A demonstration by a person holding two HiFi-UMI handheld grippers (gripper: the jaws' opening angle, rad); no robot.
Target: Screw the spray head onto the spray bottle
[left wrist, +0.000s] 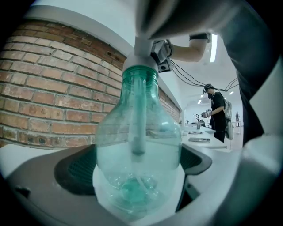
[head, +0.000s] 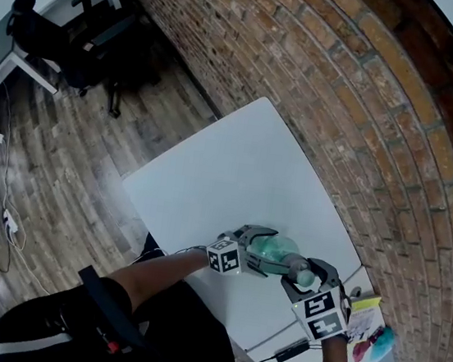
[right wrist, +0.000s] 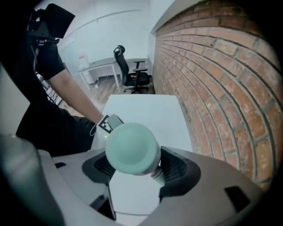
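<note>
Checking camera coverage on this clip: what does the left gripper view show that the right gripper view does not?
Left gripper view only: the body of the clear green spray bottle held in the left gripper, its dip tube, and a distant standing person. Right gripper view only: the rounded top of the spray head held in the right gripper, an office chair, and the left gripper's marker cube. Shared: the brick wall.

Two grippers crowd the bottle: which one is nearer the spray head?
Right. The right gripper has its jaws shut on the spray head; the left gripper holds the bottle by its body, further from the head.
</note>
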